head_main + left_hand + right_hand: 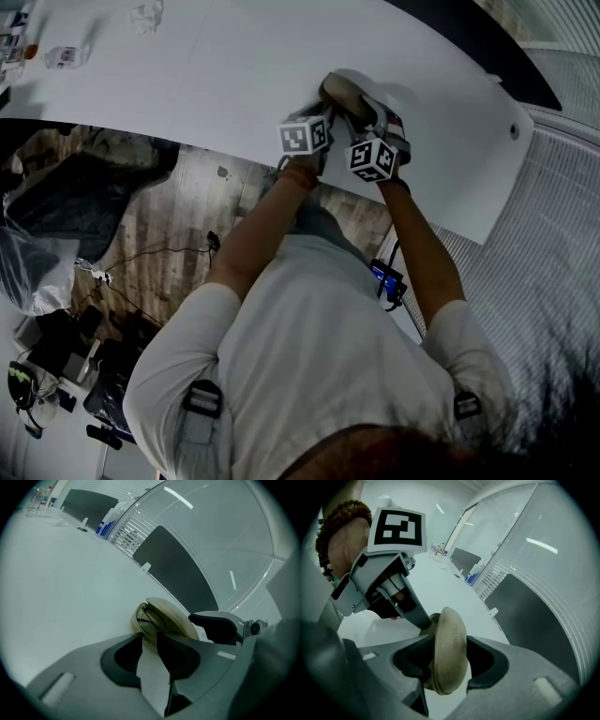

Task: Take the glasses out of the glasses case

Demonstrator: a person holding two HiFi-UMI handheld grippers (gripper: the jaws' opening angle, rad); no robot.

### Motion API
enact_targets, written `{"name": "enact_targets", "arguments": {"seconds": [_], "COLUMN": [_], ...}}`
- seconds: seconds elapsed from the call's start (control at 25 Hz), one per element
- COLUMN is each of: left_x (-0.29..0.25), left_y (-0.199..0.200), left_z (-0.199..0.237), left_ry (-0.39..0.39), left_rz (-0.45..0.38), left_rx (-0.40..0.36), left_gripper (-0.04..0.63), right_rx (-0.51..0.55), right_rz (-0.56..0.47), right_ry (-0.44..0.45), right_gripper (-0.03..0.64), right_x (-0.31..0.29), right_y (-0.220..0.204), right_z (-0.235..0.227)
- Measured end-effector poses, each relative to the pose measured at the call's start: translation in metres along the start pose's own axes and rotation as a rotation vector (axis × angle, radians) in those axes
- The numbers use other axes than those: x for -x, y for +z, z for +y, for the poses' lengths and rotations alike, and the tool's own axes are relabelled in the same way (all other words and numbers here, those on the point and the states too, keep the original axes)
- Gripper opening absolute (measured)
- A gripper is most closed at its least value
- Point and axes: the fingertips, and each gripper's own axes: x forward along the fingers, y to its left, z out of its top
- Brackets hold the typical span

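Left tongs [150, 637]: narrow gap, tips pinching the near end of the glasses case [176, 616] on the desk [70, 588]. Glasses [151, 619] lie inside the open case. Right tongs [450, 644]: spread wide around the raised lid [449, 663], no firm pinch. Risk: the unsupported lid swings shut on the glasses, and the case skids if the left pinch slips.

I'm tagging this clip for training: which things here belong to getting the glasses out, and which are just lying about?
Part of the job: glasses case, glasses inside it, left gripper, right gripper.
Lying about: blue-and-white bottles, crumpled plastic, small packet.
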Motion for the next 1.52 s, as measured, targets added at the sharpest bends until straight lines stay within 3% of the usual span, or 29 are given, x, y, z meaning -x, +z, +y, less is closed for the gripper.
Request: {"name": "enact_targets", "arguments": {"seconds": [0.44,0.76,1.08,1.28,1.52], "left_x": [-0.001,-0.002,-0.003,-0.003,-0.004], "left_y": [0.001,0.002,0.002,0.002,0.002], "left_z": [-0.001,-0.001,-0.001,-0.001,0.000], "left_ry": [0.009,0.010,0.014,0.015,0.020], "left_rz": [0.014,0.020,0.024,0.025,0.026], "left_rx": [-0.023,-0.032,-0.034,-0.041,-0.050], "left_gripper": [0.109,0.109,0.112,0.112,0.115], "right_rx": [-0.031,-0.039,-0.014,0.011,0.010], "right_rz": [-0.036,-0.016,0.006,0.019,0.038], "right_ry": [-0.030,-0.069,-0.066,-0.046,-0.038], "right_gripper": [0.132,0.120,0.098,0.025,0.018], "right_x": [0.012,0.008,-0.004,-0.012,-0.024], "right_y": [0.007,0.000,-0.007,-0.012,-0.021], "right_z": [-0.037,-0.070,-0.084,-0.082,-0.086]}}
